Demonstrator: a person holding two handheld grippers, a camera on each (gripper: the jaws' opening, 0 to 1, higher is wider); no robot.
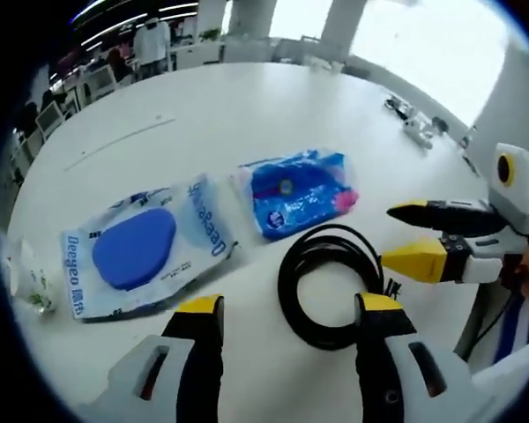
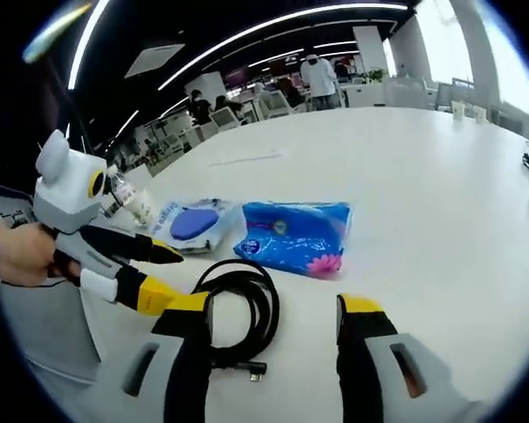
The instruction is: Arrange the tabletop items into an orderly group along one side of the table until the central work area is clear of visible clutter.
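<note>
A coiled black cable (image 1: pixel 288 286) lies on the white table (image 1: pixel 203 115) just ahead of my left gripper (image 1: pixel 289 304), whose jaws stand open around its near side. Behind it lie a blue tissue pack (image 1: pixel 300 189) and a clear bag holding a blue pad (image 1: pixel 145 247). My right gripper (image 1: pixel 393 236) comes in from the right, open, its tips beside the coil. In the right gripper view the cable (image 2: pixel 266 308) sits between my open right gripper (image 2: pixel 273 305) and the left gripper (image 2: pixel 166 275), with the tissue pack (image 2: pixel 295 236) and the pad bag (image 2: pixel 194 223) beyond.
A small clear bottle (image 2: pixel 128 196) stands near the table's left edge. Small dark and white items (image 1: pixel 414 128) lie at the far right side of the table. A hand (image 2: pixel 18 256) holds the left gripper. People and desks fill the background.
</note>
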